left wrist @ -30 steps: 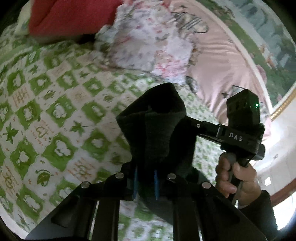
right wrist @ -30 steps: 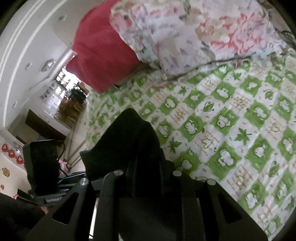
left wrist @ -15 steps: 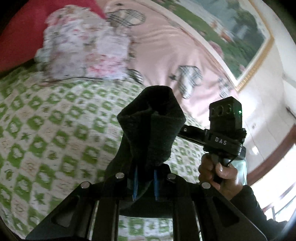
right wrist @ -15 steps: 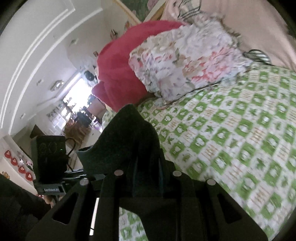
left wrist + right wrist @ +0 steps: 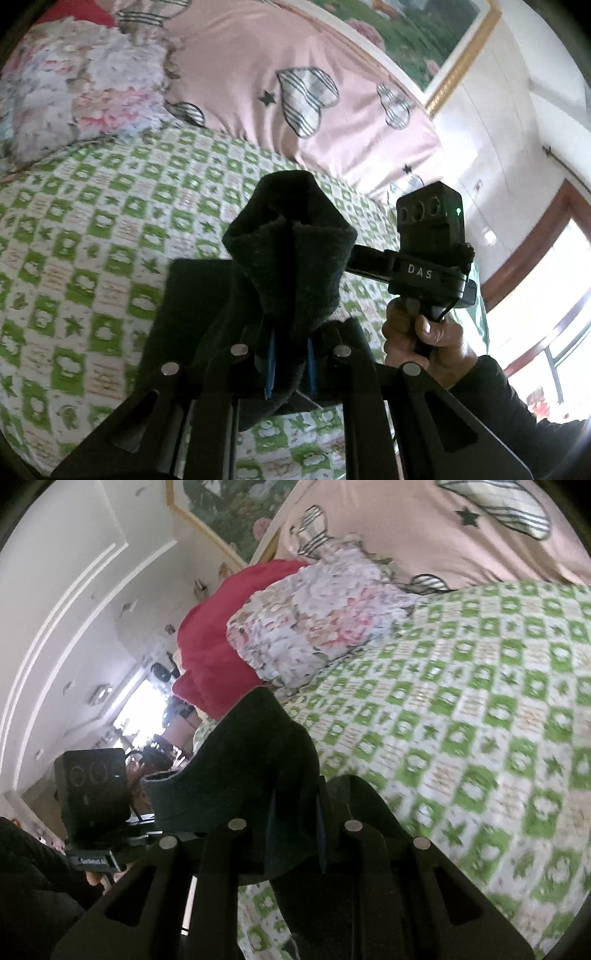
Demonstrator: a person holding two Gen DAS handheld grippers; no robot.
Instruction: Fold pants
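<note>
The pants (image 5: 291,266) are dark, thick fabric, bunched up over both grippers and held above a green-and-white checked bedspread (image 5: 85,258). My left gripper (image 5: 290,365) is shut on a fold of the pants; the cloth hides its fingertips. My right gripper (image 5: 295,834) is shut on another part of the pants (image 5: 255,764). In the left wrist view the right gripper's body (image 5: 428,254) and the hand holding it show close to the right. In the right wrist view the left gripper's body (image 5: 92,794) shows at the left.
A floral quilt (image 5: 314,624) and a red blanket (image 5: 214,653) lie at the head of the bed. A pink cover with striped hearts (image 5: 314,88) lies beyond. A framed picture (image 5: 436,33) hangs on the wall. A window (image 5: 554,295) is at right.
Both grippers have lifted and tilted upward with the pants: the views now show more of the pink cover, wall and window, and less of the bedspread. Both grips are unchanged.
</note>
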